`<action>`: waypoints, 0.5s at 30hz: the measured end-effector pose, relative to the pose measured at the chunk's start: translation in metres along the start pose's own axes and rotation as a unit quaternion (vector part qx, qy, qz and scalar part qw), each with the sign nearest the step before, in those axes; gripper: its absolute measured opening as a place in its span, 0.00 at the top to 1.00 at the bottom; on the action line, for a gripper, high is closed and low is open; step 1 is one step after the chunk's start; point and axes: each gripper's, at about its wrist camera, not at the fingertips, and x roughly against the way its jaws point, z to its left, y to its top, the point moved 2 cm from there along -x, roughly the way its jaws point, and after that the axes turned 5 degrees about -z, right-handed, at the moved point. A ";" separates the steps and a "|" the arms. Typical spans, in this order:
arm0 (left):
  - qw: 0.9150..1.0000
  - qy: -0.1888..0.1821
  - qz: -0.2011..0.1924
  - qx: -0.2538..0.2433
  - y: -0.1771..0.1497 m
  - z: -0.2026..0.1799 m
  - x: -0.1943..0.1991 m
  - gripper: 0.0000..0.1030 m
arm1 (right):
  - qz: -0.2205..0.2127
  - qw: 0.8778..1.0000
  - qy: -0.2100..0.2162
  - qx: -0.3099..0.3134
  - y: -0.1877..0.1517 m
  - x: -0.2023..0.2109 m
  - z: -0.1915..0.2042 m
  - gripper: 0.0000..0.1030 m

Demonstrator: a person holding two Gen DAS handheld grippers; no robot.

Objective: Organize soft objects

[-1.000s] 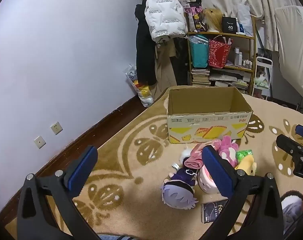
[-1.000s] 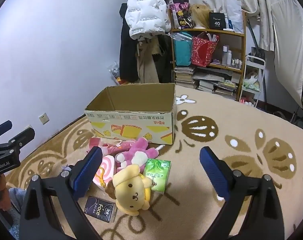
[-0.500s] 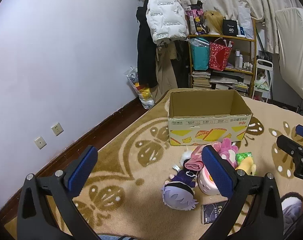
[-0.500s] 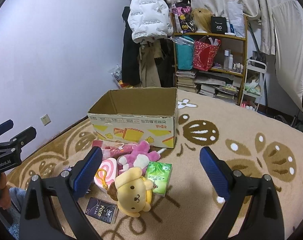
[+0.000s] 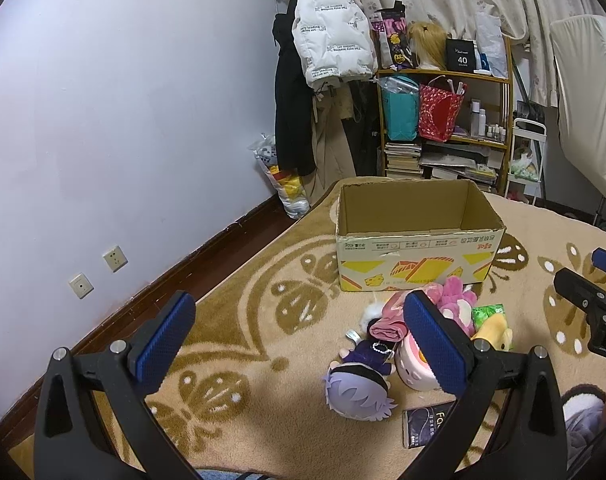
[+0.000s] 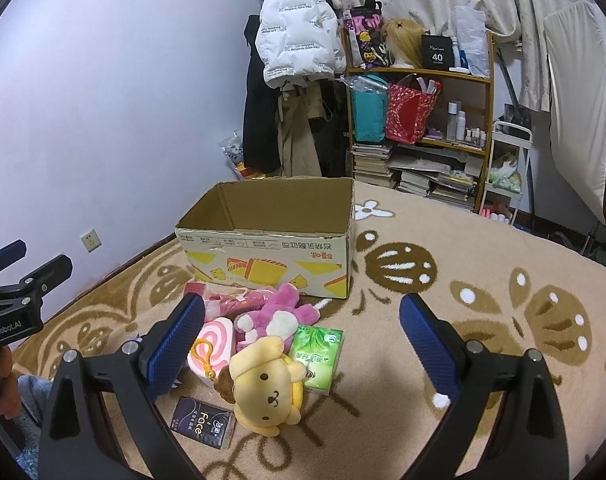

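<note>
Both grippers hang wide open and empty above the carpet: the yellow dog plush lies just below the right gripper, nearer than the left gripper, in front of the cardboard box.

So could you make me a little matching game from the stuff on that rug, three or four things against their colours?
Things:
1. cardboard box
2. dog plush
3. tissue pack
4. doll's hair

Colours:
A. green
B. pale lilac
C. cream with yellow pictures
D. yellow with a brown ear

Pairs: 1-C, 2-D, 3-A, 4-B
</note>
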 end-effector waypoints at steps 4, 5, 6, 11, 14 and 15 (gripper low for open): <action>1.000 0.000 0.000 0.000 0.000 0.000 0.000 0.00 | 0.000 1.000 -0.001 -0.001 0.000 0.001 -0.001 0.01; 1.000 0.001 0.000 0.000 0.000 0.001 0.000 0.00 | 0.000 1.000 -0.001 0.000 0.000 0.001 -0.001 0.01; 1.000 0.001 0.000 0.000 0.000 0.001 0.000 0.00 | -0.001 1.000 -0.001 0.000 0.001 0.001 0.000 0.01; 1.000 0.002 0.000 -0.001 -0.001 0.001 0.000 0.00 | 0.000 1.000 0.000 0.000 0.000 0.001 -0.001 0.01; 1.000 0.002 -0.001 0.000 -0.001 0.001 0.000 0.00 | 0.000 1.000 -0.001 0.000 0.000 0.001 -0.001 0.01; 1.000 0.002 -0.002 0.000 0.000 0.001 0.000 0.00 | 0.000 1.000 -0.003 0.001 0.001 0.001 -0.001 0.01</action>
